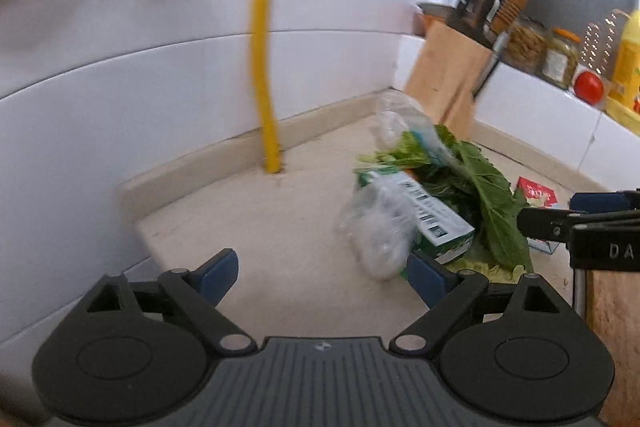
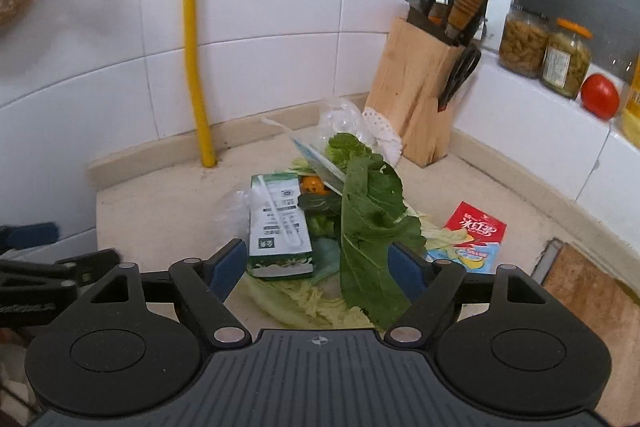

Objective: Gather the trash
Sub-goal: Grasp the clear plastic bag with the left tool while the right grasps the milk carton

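Note:
A heap of trash lies in the corner of the beige counter [image 2: 160,211]. It holds a green and white carton [image 2: 278,223] [image 1: 424,211], big green leaves [image 2: 368,227] [image 1: 488,195], pale cabbage scraps [image 2: 304,303], clear plastic wrap [image 1: 380,235] [image 2: 340,115] and a white paper doily [image 2: 384,131]. A red packet [image 2: 476,235] [image 1: 536,193] lies just right of the heap. My right gripper [image 2: 316,263] hangs open above the heap's near end, its pads touching nothing. My left gripper [image 1: 322,269] stands open over bare counter left of the heap. Each view shows the other gripper's fingers [image 1: 544,223] [image 2: 32,237] at its edge.
A wooden knife block [image 2: 416,107] stands behind the heap in the corner. A yellow pipe [image 2: 196,67] runs down the tiled wall to the counter. Jars [image 2: 524,43], a tomato [image 2: 599,95] and a yellow bottle [image 1: 630,59] sit on the sill. A wooden board [image 2: 588,291] lies at right.

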Demonstrator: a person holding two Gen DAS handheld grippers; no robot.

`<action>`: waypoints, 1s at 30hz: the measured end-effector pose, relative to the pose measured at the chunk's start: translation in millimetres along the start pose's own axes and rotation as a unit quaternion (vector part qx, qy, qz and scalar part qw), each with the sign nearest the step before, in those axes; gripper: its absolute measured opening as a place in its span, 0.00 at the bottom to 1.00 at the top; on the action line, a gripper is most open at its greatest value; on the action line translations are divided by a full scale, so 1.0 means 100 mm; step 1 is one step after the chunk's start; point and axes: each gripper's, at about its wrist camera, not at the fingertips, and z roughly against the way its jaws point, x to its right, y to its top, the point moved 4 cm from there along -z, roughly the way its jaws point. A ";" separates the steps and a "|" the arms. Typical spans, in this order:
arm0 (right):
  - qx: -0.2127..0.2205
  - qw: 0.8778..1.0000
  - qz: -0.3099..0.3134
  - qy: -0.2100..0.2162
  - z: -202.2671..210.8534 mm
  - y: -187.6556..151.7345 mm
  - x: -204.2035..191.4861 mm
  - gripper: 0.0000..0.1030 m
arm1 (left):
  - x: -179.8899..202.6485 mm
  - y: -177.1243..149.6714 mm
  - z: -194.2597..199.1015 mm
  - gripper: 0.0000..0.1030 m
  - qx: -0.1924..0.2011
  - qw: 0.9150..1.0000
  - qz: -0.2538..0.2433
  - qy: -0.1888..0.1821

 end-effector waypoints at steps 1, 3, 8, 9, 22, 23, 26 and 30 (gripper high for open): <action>-0.001 1.000 0.000 0.004 -0.05 0.00 0.03 0.80 | 0.05 0.04 -0.10 0.84 -0.005 1.000 -0.005 -0.002; -0.003 1.000 -0.001 0.008 -0.12 0.00 0.09 0.80 | 0.11 0.09 -0.24 0.84 -0.009 1.000 -0.009 -0.009; -0.007 1.000 -0.010 0.016 -0.15 -0.03 0.19 0.80 | 0.26 0.16 -0.61 0.84 -0.025 0.999 0.010 -0.041; -0.009 1.000 -0.015 0.018 -0.14 -0.04 0.23 0.80 | 0.28 0.17 -0.68 0.83 -0.033 0.999 0.012 -0.036; -0.050 0.995 -0.041 0.071 -0.34 -0.15 0.27 0.45 | -0.05 0.15 -0.68 0.21 -0.067 0.995 0.064 -0.037; -0.051 0.995 -0.042 0.076 -0.36 -0.14 0.25 0.45 | -0.08 0.16 -0.64 0.21 -0.065 0.995 0.062 -0.033; -0.046 0.995 -0.029 0.085 -0.42 -0.07 0.14 0.45 | -0.14 0.18 -0.54 0.21 -0.052 0.997 0.056 -0.014; -0.033 0.995 -0.024 0.086 -0.58 0.10 0.03 0.69 | -0.18 0.19 -0.60 0.39 -0.051 0.997 0.055 0.006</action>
